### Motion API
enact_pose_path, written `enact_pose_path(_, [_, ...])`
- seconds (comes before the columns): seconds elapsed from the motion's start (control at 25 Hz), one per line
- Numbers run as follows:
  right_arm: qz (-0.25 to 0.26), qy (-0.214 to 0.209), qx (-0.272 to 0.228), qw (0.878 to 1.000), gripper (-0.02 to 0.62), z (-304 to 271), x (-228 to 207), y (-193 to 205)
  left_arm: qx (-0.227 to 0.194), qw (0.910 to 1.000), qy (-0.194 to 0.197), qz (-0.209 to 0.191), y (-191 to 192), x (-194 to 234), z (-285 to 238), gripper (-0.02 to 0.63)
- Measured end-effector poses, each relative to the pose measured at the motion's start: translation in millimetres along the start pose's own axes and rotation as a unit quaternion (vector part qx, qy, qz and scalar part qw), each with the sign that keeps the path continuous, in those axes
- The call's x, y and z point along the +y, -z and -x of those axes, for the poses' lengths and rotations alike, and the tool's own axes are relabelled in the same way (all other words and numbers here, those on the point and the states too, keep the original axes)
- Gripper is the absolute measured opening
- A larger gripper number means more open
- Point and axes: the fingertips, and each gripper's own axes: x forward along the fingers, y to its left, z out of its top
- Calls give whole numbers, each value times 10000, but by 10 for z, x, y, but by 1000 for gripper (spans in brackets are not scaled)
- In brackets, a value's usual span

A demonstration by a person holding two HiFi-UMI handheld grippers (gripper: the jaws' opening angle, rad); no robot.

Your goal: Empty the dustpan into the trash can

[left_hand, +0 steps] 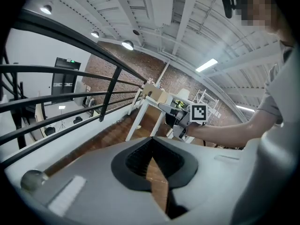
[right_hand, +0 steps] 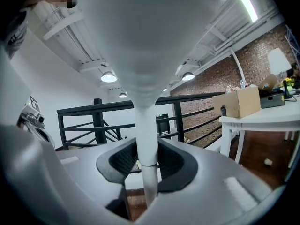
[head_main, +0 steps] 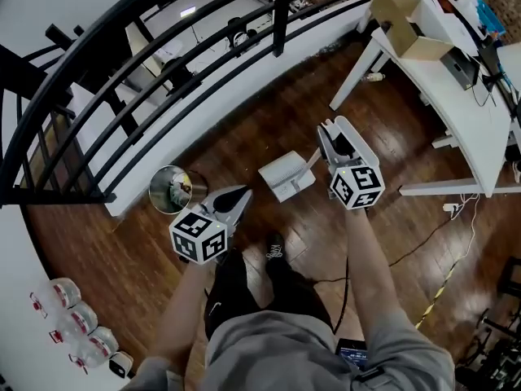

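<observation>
**Head view.** The dustpan [head_main: 285,174] is white plastic and sits low over the wood floor ahead of my feet. I can't tell whether it touches the floor. My right gripper [head_main: 329,137] has its long handle. The trash can [head_main: 172,188] is small, round and shiny, by the foot of the railing [head_main: 106,149], well apart from the pan. My left gripper [head_main: 241,195] hangs near the can. Any dirt in the pan is too small to see, and the can's contents are lost in glare.

**Left gripper view.** Left gripper [left_hand: 151,143]: the pad tips meet with nothing between them, only floor showing behind. The right gripper [left_hand: 180,120] is visible across the way. The pan is not in sight.

**Right gripper view.** Right gripper [right_hand: 146,162]: the jaws are clamped on the handle [right_hand: 146,125], a thin, smooth white tube that fills the middle of the frame. The pan end is cut off below.

**Handling.** I judge it light and stiff but slick, and the pan's weight will likely twist the tube in the pads. A second hold lower on the handle would steady the tip over that narrow can mouth.
</observation>
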Motion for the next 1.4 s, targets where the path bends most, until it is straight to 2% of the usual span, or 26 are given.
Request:
enact_pose_path(0.28, [-84,-178,-86,9998,114,193,-63,259,235,9996,127,4,161,-2,-60,5])
enact_pose_path(0.44, [-228,-28,-148,9996,120,407,-107,358,320,9993,204,28,231,-41,-95,5])
enact_pose_path(0.64, [-545,584,-234,9965,126,730,-202,500,468,9982,375,12,299,-161,-159,5])
enact_pose_path(0.84, [-597,1262,-113,9901,138,1031,-179,681,641,9957,673,-31,390,-256,-102,5])
enact_pose_path(1.04, [-716,2057,206,9758,155,1398,-162,924,730,9925,970,-145,429,-338,3,5])
enact_pose_path(1.24, [-1238,2550,335,9584,216,1674,-131,1082,736,9903,1144,-294,364,-400,141,5])
enact_pose_path(1.4, [-1309,2742,751,9498,278,1777,-73,1174,733,9886,1249,-413,281,-453,240,5])
